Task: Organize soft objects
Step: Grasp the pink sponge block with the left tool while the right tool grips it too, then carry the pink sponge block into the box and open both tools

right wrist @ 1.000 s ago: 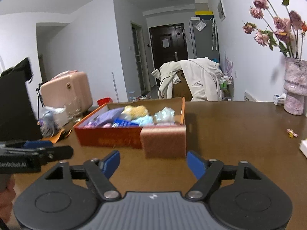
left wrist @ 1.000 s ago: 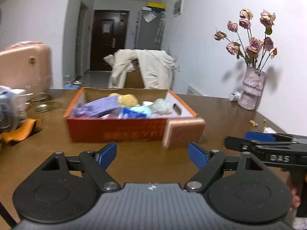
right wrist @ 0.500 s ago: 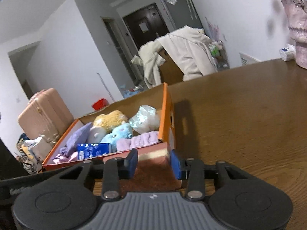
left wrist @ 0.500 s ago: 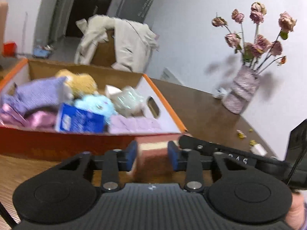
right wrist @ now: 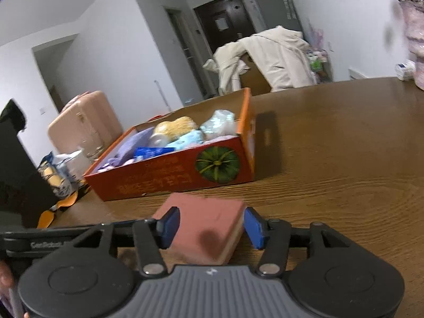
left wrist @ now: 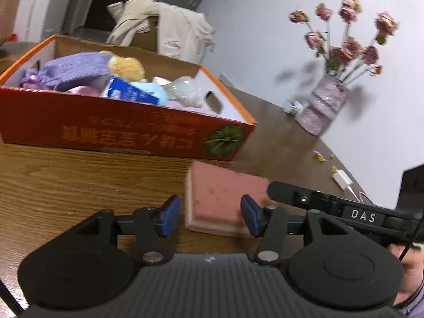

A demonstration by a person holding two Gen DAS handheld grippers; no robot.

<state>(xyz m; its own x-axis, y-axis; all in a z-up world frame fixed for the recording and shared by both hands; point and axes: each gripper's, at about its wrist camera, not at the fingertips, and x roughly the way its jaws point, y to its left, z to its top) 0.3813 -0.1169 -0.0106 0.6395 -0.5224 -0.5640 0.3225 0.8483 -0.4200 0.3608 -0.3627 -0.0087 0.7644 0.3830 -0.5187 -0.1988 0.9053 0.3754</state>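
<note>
A pink sponge (left wrist: 220, 198) (right wrist: 209, 228) with a pale underside lies flat on the wooden table, just in front of the red-orange cardboard box (left wrist: 119, 132) (right wrist: 172, 177). The box holds several soft items: a purple cloth, a yellow plush, a light blue plush, a blue pack. My left gripper (left wrist: 210, 218) straddles the sponge and its jaws are opening, with a gap at the left pad. My right gripper (right wrist: 212, 226) straddles the same sponge from the other side, jaws also opening, pads not pressing. The right gripper's finger (left wrist: 331, 206) crosses the left wrist view.
A vase of dried roses (left wrist: 323, 106) stands at the table's far right, with a white charger (left wrist: 341, 179) and crumbs nearby. A pale jacket hangs over a chair (right wrist: 267, 58) behind the table. A pink suitcase (right wrist: 84, 122), bags and an orange item (right wrist: 58, 206) sit left.
Both grippers came down and forward to the sponge, closed on it half a second ago, and have since widened. The sponge went from standing against the box to lying flat.
</note>
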